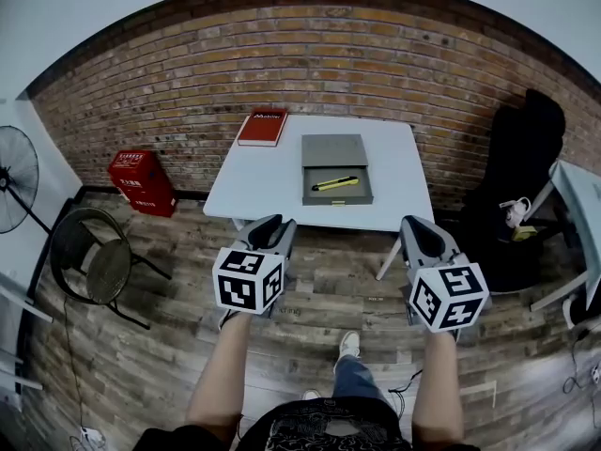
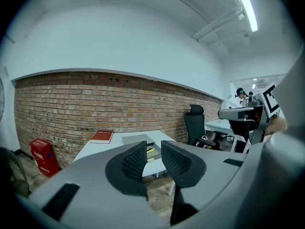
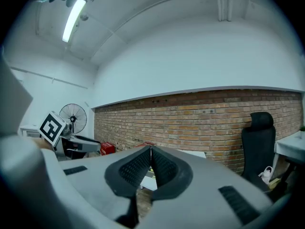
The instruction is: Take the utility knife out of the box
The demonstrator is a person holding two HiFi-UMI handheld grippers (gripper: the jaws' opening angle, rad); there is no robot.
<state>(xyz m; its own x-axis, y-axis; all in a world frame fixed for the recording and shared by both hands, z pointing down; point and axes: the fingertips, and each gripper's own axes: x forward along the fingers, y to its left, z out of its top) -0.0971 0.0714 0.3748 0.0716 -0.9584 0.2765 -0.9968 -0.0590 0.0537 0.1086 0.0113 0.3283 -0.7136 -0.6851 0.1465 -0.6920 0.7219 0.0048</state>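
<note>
Broadly, a brick wall (image 1: 376,54) closes the far side of the room, and a white table (image 1: 268,181) stands against it on the wood floor. A black office chair (image 1: 526,158) sits to the table's right. On the table's far left corner lies a red book (image 1: 262,127). Right of it, an open grey box (image 1: 336,199) sits with its lid folded back toward the wall.

Both tools are held off the table's near edge, well apart from the box. The left gripper (image 1: 271,222) has its jaws moderately apart with nothing between them. The right gripper (image 1: 422,225) has its jaws pressed together and is empty.

Inside the box lies the yellow utility knife (image 1: 335,183), its long axis running left to right with the right end angled slightly toward the wall. It lies ahead of the grippers and between them, seemingly a little closer to the left one. Because the handle lies across the line of approach, a grip across its width looks most natural, and the parted left jaws appear better placed for it.
</note>
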